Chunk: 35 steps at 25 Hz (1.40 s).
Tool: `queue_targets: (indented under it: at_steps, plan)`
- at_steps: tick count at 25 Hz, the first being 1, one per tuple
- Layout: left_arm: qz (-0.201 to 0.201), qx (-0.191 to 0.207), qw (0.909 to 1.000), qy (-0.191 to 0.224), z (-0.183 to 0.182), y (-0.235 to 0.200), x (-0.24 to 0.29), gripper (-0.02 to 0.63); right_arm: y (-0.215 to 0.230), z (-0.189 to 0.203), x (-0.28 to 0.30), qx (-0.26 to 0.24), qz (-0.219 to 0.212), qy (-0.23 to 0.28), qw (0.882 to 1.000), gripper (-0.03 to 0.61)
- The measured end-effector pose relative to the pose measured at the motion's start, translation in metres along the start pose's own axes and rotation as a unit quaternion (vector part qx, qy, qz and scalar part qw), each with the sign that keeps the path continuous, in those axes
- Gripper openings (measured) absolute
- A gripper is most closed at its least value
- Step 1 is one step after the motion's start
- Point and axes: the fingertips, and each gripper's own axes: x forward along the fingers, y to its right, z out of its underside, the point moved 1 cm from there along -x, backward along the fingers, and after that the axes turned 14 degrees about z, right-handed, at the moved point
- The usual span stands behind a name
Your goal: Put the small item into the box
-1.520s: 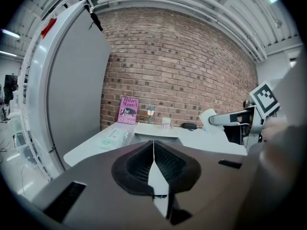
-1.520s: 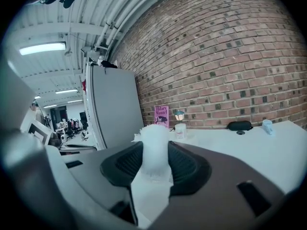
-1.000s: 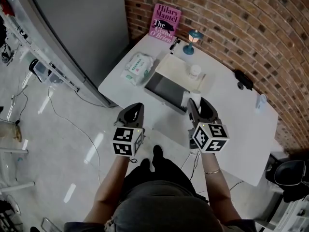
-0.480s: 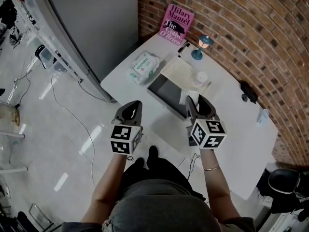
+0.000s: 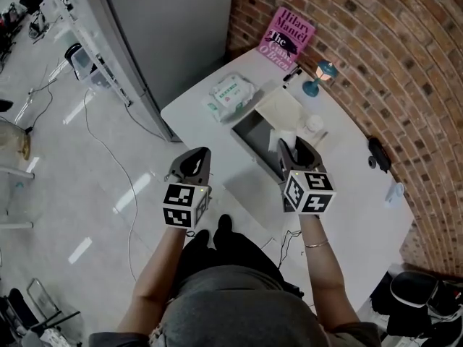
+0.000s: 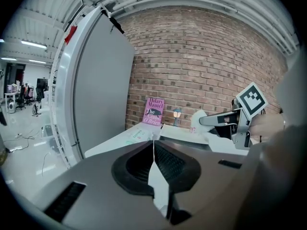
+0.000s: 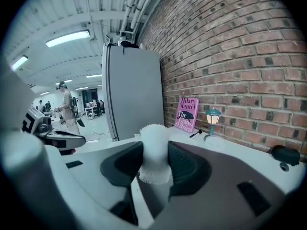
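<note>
My right gripper is shut on a small white fluffy item, which it holds over the near end of the open dark box on the white table. In the right gripper view the item stands upright, pinched between both jaws. The box's pale lid lies open behind it. My left gripper hovers off the table's left front edge, above the floor. Its jaws meet at the tips with nothing between them.
On the table's far side stand a pink book against the brick wall, a small blue lamp, a wipes pack, a white jar and a black object. A tall grey cabinet flanks the table's left; cables cross the floor.
The head view has swung, so the table now sits further right and up in the picture. Both grippers keep their spacing, and the right one still holds the white item.
</note>
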Motion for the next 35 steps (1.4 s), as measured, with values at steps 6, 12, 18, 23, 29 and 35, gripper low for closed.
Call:
queue_targets:
  at_steps: [6, 12, 18, 23, 29, 35]
  plan:
    - [-0.028, -0.012, 0.9995, 0.004, 0.004, -0.013, -0.016, 0.026, -0.009, 0.006, 0.015, -0.028, -0.015, -0.018, 0.999, 0.164]
    - [-0.049, -0.023, 0.9985, 0.005, 0.009, -0.021, -0.027, 0.026, -0.01, 0.014, 0.028, -0.047, -0.023, -0.037, 0.998, 0.164]
    - [-0.063, -0.026, 0.9977, 0.003, 0.013, -0.027, -0.033, 0.026, -0.012, 0.028, 0.039, -0.076, -0.027, -0.055, 0.995, 0.164]
    - [-0.069, -0.03, 0.9971, 0.004, 0.016, -0.029, -0.038, 0.026, -0.017, 0.041, 0.047, -0.107, -0.032, -0.076, 0.991, 0.164]
    - [-0.075, -0.035, 0.9966, 0.002, 0.018, -0.032, -0.04, 0.026, -0.021, 0.054, 0.056, -0.129, -0.04, -0.102, 0.986, 0.164]
    - [-0.077, -0.036, 0.9964, 0.0, 0.021, -0.031, -0.042, 0.026, -0.017, 0.066, 0.065, -0.156, -0.042, -0.127, 0.979, 0.164]
